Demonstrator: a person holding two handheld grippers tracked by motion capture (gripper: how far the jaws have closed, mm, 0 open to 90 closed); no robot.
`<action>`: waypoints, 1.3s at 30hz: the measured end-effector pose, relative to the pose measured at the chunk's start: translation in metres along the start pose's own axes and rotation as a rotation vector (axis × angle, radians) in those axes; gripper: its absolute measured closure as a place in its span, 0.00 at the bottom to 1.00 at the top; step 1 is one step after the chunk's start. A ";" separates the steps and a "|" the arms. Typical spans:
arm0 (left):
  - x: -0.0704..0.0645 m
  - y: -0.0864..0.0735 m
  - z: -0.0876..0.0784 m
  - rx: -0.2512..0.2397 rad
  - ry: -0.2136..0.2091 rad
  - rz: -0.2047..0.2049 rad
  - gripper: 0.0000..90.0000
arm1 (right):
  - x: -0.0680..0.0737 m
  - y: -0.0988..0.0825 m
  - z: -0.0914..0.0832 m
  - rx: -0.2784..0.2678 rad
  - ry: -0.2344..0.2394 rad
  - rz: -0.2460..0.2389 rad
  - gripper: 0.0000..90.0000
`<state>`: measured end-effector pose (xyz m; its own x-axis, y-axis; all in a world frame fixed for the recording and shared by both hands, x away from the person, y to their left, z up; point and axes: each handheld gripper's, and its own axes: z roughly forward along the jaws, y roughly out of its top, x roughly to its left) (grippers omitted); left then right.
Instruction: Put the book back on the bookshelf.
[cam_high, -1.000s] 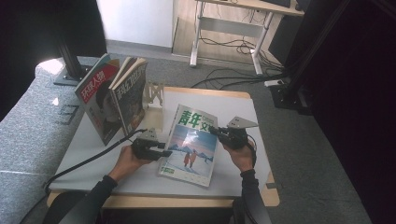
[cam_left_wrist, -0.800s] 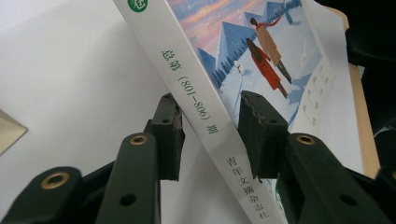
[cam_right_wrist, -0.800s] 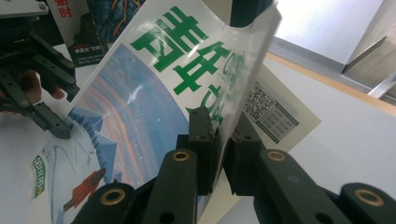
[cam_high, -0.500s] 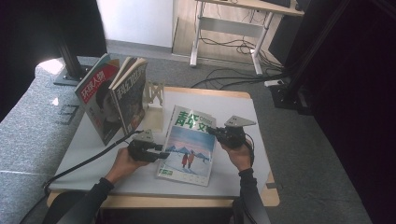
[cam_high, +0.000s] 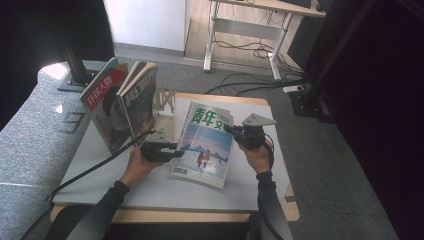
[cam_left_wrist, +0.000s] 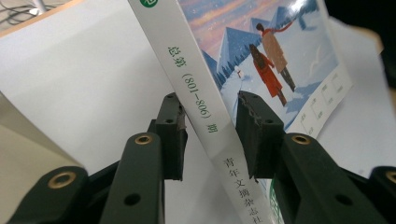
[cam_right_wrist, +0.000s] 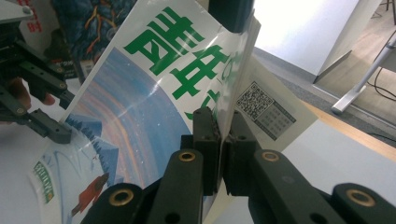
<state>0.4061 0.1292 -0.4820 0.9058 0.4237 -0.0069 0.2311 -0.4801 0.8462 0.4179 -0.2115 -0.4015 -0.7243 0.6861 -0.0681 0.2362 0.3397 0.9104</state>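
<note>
Magazine (cam_high: 205, 145) with the snowy cover and green title is caught at both side edges by the two tools. Right gripper (cam_right_wrist: 222, 140) has its jaws clenched on the free edge of the pages, the paper pinched flat between the pads in the right gripper view; in the high view this gripper (cam_high: 235, 131) sits at the magazine's right edge, near the top. Left gripper (cam_left_wrist: 210, 126) straddles the white spine: the spine runs up between the two jaws, which have just been closing in on it. The right-hand pad lies against the spine while a small gap remains beside the left-hand one, so the pads are not yet pressing from both sides. In the high view the left gripper (cam_high: 165, 151) meets the magazine's left edge low down.

The magazine's upper end is raised off the white tabletop (cam_high: 150, 185), its cover facing the person, and its lower end is on or near the table. Just beyond the left gripper stands a pale metal rack (cam_high: 162, 107) with three other magazines (cam_high: 125, 102) leaning upright against it, just beside the held one's left edge.
</note>
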 end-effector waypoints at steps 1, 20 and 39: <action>-0.001 -0.002 -0.001 -0.008 -0.001 -0.003 0.71 | 0.001 -0.002 0.000 -0.001 0.004 0.000 0.93; -0.015 -0.021 -0.026 -0.086 -0.056 0.011 0.80 | 0.008 -0.005 -0.015 -0.053 0.053 0.004 0.82; -0.027 -0.031 -0.038 -0.095 -0.074 0.056 0.83 | 0.018 -0.038 -0.006 0.012 0.219 0.029 0.60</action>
<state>0.3612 0.1621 -0.4874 0.9409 0.3386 0.0052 0.1480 -0.4249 0.8931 0.3925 -0.2159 -0.4352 -0.8401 0.5402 0.0489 0.2652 0.3305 0.9058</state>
